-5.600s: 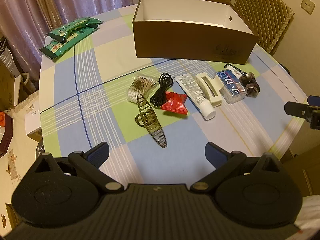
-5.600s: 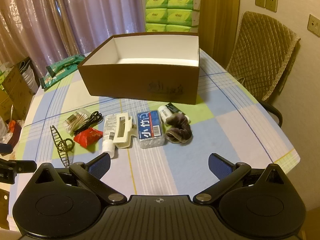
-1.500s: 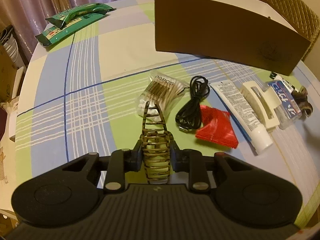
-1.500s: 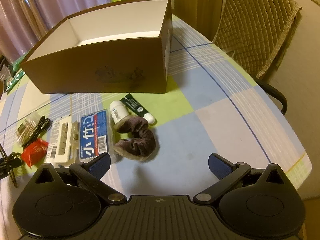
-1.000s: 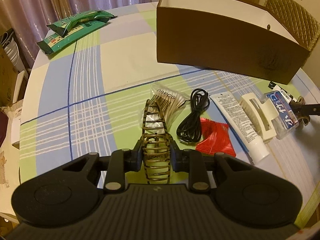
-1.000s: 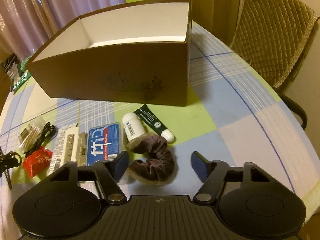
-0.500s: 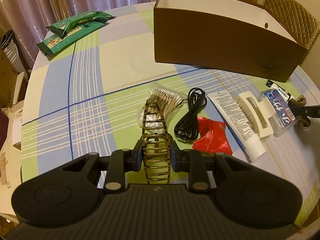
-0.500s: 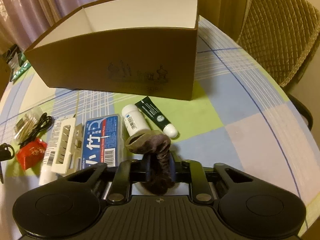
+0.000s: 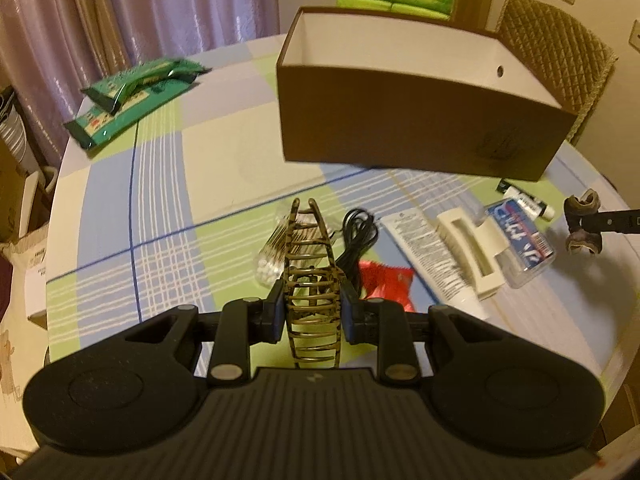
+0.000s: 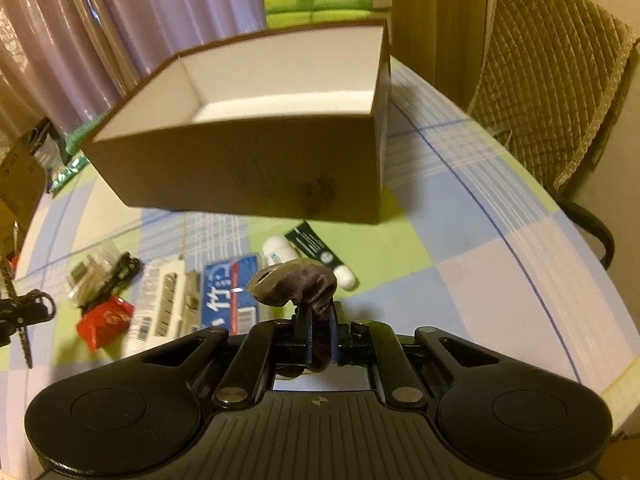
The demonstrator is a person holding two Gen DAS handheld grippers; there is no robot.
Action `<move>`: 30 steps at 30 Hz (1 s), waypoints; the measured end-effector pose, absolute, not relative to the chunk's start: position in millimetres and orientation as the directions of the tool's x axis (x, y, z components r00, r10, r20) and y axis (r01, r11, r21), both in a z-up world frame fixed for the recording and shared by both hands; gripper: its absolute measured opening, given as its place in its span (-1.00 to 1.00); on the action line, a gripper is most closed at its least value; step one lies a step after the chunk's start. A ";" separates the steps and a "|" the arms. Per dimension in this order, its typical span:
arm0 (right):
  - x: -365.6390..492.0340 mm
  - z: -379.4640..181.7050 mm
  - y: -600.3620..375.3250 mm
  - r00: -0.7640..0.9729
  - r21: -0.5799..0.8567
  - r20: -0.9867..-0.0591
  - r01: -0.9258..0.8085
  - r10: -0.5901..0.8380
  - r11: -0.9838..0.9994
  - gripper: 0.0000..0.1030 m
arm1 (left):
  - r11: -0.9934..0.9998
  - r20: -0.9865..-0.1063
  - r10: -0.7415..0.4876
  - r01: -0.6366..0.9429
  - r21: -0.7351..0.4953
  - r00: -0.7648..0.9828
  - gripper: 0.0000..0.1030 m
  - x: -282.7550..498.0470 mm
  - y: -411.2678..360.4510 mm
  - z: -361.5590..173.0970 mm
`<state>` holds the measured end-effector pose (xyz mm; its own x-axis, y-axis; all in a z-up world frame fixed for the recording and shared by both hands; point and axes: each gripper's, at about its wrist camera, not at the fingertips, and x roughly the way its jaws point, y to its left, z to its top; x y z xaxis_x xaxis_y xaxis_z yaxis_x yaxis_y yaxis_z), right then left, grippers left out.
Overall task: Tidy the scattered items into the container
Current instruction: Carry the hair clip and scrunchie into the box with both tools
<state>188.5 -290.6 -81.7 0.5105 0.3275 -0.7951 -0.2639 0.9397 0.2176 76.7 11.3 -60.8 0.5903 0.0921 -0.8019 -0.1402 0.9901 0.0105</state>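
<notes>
A: What is largest here?
B: A round table (image 9: 168, 168) under a checked cloth, with an open brown cardboard box (image 9: 400, 136) at its far side.

A: And the two tools?
B: The left gripper (image 9: 312, 312) clamps a tortoiseshell hair claw (image 9: 310, 280), raised above the cloth. The right gripper (image 10: 319, 340) has just closed, pinching a brown velvet scrunchie (image 10: 296, 286) clear of the table.

A: Anything loose?
B: A blue floss-pick case (image 10: 228, 296) and red sachet (image 10: 104, 320) lie before the box.

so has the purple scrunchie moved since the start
Yes. The purple scrunchie left its spot beside the blue case and hangs in the right gripper, whose jaws just closed on it.
</notes>
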 end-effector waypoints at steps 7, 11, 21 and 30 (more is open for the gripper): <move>189.2 -61.0 -288.3 0.525 0.228 -0.773 -0.293 0.356 0.929 -0.91 | 0.997 -0.771 0.063 -0.081 0.015 0.633 -0.56 89.3 -2.3 -41.8; 191.4 -52.6 -286.5 0.526 0.229 -0.768 -0.309 0.367 0.923 -0.91 | 0.999 -0.755 0.047 -0.051 0.017 0.654 -0.56 99.2 -9.8 -32.3; 213.4 -22.8 -282.6 0.563 0.235 -0.721 -0.349 0.404 0.907 -0.91 | 1.000 -0.705 0.005 0.009 0.016 0.710 -0.56 134.5 -24.6 -8.2; 254.9 8.2 -263.5 0.607 0.229 -0.657 -0.405 0.447 0.885 -0.90 | 0.999 -0.643 -0.022 0.048 0.022 0.765 -0.56 186.3 -31.4 16.9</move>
<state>254.9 -263.5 8.2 0.6069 0.4472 -0.6570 -0.4045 0.8854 0.2290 186.3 -31.4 16.9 0.7655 -0.0225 -0.6431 0.0481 0.9986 0.0223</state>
